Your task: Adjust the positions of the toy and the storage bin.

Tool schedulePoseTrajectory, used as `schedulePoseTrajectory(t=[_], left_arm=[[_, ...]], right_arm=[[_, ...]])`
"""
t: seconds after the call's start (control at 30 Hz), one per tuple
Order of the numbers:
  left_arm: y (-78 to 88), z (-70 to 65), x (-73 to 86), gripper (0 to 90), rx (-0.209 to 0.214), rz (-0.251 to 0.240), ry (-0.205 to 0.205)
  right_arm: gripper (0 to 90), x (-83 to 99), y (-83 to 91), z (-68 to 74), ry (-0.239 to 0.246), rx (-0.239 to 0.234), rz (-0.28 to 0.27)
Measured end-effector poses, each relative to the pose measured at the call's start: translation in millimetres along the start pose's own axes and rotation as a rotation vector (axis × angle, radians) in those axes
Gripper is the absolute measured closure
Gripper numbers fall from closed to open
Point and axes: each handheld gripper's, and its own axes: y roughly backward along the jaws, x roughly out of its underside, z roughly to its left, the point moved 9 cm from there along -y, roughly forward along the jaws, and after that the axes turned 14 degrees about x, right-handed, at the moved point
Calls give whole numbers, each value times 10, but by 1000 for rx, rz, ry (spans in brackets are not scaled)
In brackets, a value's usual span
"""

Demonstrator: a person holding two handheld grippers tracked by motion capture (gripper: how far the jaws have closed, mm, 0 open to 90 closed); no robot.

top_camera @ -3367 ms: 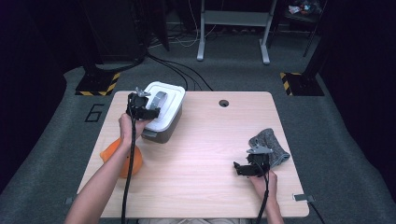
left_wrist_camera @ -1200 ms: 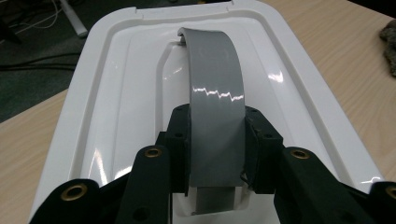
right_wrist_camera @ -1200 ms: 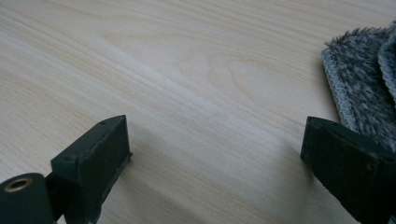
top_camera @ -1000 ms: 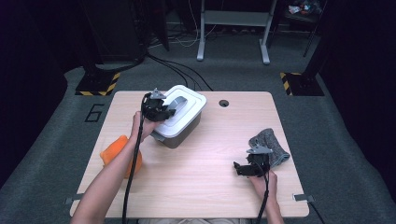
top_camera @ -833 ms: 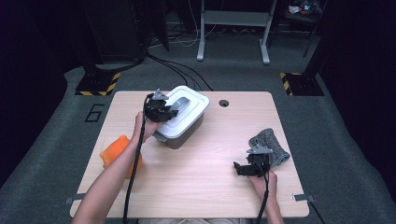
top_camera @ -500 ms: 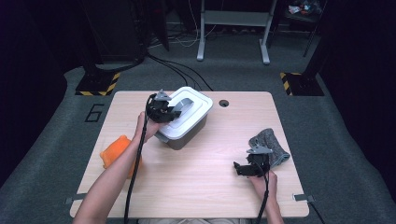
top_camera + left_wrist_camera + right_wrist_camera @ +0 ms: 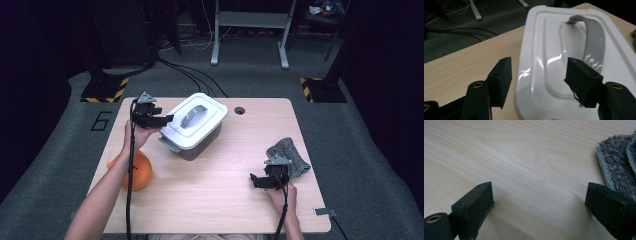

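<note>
The grey box (image 7: 194,131) wears a glossy white lid (image 7: 574,62) with a grey handle (image 7: 594,42); the left gripper (image 7: 537,82), jaws just opening, stands released, the right gripper (image 7: 539,202) spread wide on nothing.

I see a wooden counter (image 7: 210,200) on grey carpet (image 7: 350,135), dark surroundings, a white frame (image 7: 248,30) behind.

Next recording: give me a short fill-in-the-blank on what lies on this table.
1. The white lid has a ____ handle.
2. The ball at the table's left edge is ____.
3. Beside the right gripper lies a grey ____.

Missing words: grey; orange; cloth
</note>
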Motion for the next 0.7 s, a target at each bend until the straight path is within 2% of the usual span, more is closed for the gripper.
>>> schedulePoseTrajectory(t=[0.23, 0.33, 0.47, 0.6, 0.7], left_arm=[[-44, 172, 170, 489, -27, 64, 37], [-52, 168, 174, 539, -4, 59, 38], [-72, 145, 175, 645, 48, 45, 43], [-97, 141, 173, 645, 78, 23, 62], [-114, 128, 166, 644, 85, 29, 46]], right_arm=[[73, 0, 0, 0, 0, 0, 0], [73, 0, 0, 0, 0, 0, 0], [73, 0, 1, 2, -2, -1, 0], [73, 1, 1, -1, 1, 1, 1], [73, 0, 0, 1, 0, 0, -1]])
